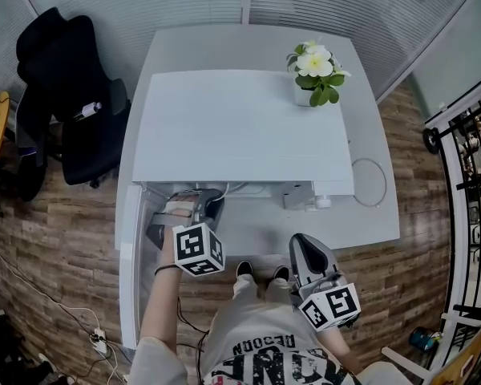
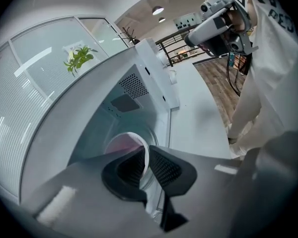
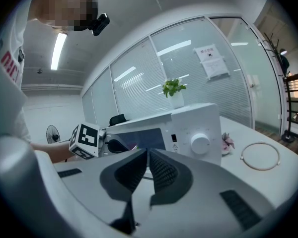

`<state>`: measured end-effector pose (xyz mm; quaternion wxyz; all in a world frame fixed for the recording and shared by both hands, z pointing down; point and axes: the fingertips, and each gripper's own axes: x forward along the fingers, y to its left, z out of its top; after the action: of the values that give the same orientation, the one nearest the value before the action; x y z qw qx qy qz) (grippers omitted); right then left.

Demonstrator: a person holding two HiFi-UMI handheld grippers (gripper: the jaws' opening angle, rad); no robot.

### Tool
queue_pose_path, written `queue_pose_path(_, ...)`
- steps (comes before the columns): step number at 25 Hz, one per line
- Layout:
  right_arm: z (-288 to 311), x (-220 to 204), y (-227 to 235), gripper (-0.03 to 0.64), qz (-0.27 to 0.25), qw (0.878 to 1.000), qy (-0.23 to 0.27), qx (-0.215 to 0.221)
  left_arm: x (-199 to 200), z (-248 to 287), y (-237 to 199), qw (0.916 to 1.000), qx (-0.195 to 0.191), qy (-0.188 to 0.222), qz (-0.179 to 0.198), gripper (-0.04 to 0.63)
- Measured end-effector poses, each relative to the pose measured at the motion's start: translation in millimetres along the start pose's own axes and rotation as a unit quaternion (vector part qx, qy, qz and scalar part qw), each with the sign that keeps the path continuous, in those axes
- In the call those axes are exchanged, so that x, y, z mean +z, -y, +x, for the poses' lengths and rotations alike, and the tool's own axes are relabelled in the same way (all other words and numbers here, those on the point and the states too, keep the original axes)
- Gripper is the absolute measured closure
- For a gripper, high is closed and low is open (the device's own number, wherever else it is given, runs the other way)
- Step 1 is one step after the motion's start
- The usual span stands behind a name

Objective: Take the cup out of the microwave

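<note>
My head view looks steeply down; the left gripper view peers closely into the microwave (image 2: 139,83), the right one faces its front.

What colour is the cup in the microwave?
Pinkish inside, with a pale white rim. The cup shows best in the left gripper view.

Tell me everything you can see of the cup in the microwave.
The cup is round and thin-walled, with a white rim and a pinkish inside. It is within the open microwave, near the front of the cavity. The left gripper pinches its near wall, one jaw inside the rim and one outside. Only the mouth and upper wall show. The gripper hides the base, so whether it rests on the cavity floor cannot be told. No handle shows.
</note>
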<state>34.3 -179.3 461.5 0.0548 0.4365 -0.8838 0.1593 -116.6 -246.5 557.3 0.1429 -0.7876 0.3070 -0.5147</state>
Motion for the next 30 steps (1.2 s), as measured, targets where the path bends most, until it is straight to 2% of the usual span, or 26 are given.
queue_pose_path(15, -13.0, 7.0, -10.5, 0.592, -0.012, 1.0, 0.018, 0.019, 20.6, -44.9, 23.4, 0.9996, -0.021, 0.021, 0.003, 0.555)
queue_pose_path(21, -18.2, 13.8, -17.5, 0.592, -0.019, 0.999, 0.027, 0.03, 35.7, -72.2, 35.0, 0.9985, -0.036, 0.042, 0.004, 0.555)
queue_pose_path(30, -36.2, 22.2, -29.4, 0.592, -0.033, 0.997, 0.039, 0.055, 55.4, -114.1, 67.6, 0.9972, -0.05, 0.054, 0.006, 0.555)
